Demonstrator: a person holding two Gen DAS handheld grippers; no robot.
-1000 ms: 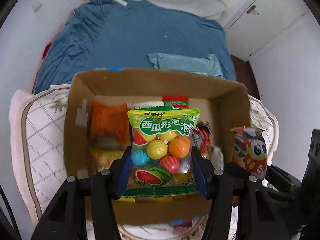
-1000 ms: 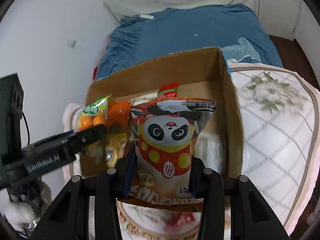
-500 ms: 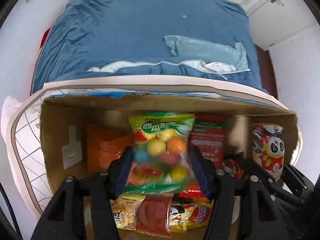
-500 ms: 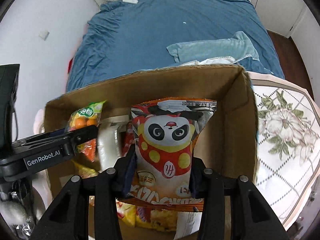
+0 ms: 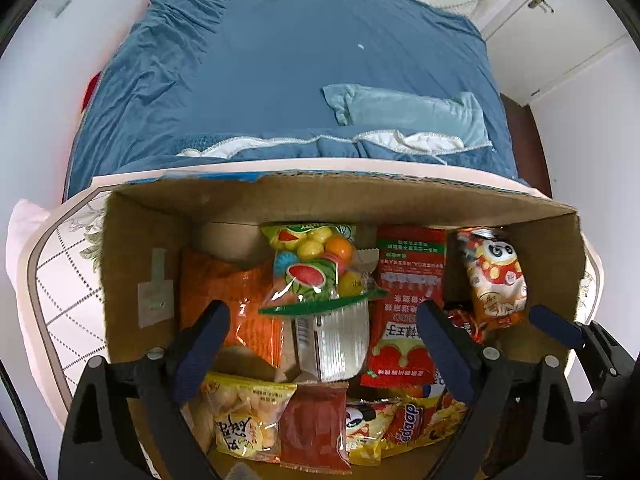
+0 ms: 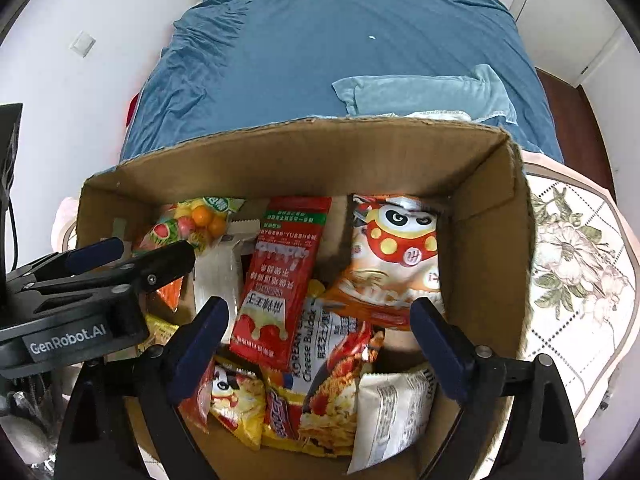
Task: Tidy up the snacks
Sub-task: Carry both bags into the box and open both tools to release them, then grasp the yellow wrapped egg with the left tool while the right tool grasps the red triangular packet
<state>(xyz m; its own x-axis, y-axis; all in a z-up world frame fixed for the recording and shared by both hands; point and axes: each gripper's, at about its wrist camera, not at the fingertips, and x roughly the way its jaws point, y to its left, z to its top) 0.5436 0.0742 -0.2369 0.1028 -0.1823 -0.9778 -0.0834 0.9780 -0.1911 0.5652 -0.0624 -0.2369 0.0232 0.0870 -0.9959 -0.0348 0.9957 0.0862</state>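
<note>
A cardboard box [image 5: 140, 248] [image 6: 492, 216] holds several snack packs. The watermelon bubble-gum bag [image 5: 316, 264] [image 6: 192, 220] lies in the box on other packs, free of my left gripper [image 5: 324, 336], which is open above it. The panda snack bag [image 6: 396, 252] [image 5: 494, 276] leans against the box's right side, free of my right gripper [image 6: 320, 332], which is open above the box. A red pack [image 5: 404, 304] [image 6: 284, 276] lies between the two bags. The left gripper [image 6: 132, 256] also shows in the right wrist view.
The box stands on a table with a floral quilted cloth [image 6: 576, 264] [image 5: 68, 280]. A bed with a blue cover [image 5: 280, 72] and a light blue towel [image 6: 424, 88] lies behind. White cupboard doors [image 5: 560, 20] are at the right.
Both grippers have opened and let go of their bags. The bubble-gum bag and the panda bag have dropped into the box. Both grippers moved forward over the box.
</note>
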